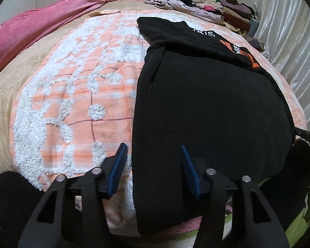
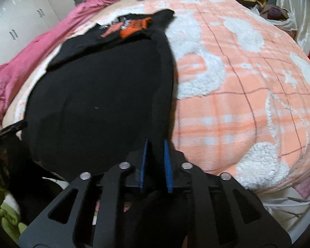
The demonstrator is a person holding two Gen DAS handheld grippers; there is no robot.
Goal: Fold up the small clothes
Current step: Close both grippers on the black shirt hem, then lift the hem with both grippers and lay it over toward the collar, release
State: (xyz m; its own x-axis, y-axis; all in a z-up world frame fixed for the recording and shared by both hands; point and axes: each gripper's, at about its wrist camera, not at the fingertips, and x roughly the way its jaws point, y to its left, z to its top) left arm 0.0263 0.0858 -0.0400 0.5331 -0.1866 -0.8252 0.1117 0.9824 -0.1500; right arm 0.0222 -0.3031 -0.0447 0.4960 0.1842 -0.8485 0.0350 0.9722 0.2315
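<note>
A black garment (image 1: 212,103) lies spread on a bed, over a peach-and-white checked blanket (image 1: 76,95) with fluffy white patches. In the left wrist view it fills the right half of the picture, from about 12 o'clock down to 5 o'clock, with its orange and white print (image 1: 240,51) at the far end near 1 o'clock. The lower part is doubled over itself, so a thick folded edge runs down its left side. The left tongs (image 1: 154,155) stand about half open at 6 o'clock, straddling that near left edge: the left blue pad (image 1: 118,165) is over the blanket just beside the cloth, the right blue pad (image 1: 189,169) is over the black fabric, and neither visibly presses on it. In the right wrist view the same garment takes the left half, its print (image 2: 132,28) near 11 o'clock. The right tongs (image 2: 156,144) at 6 o'clock are drawn narrow, their two blue pads pinching the garment's thick right-hand edge near its closest corner. A rumpled pink quilt (image 1: 41,29) lies along the bed's far left at 10 o'clock, and a pile of assorted clothes (image 1: 221,6) sits at the far end near 1 o'clock, beside a pale curtain (image 1: 289,41).
</note>
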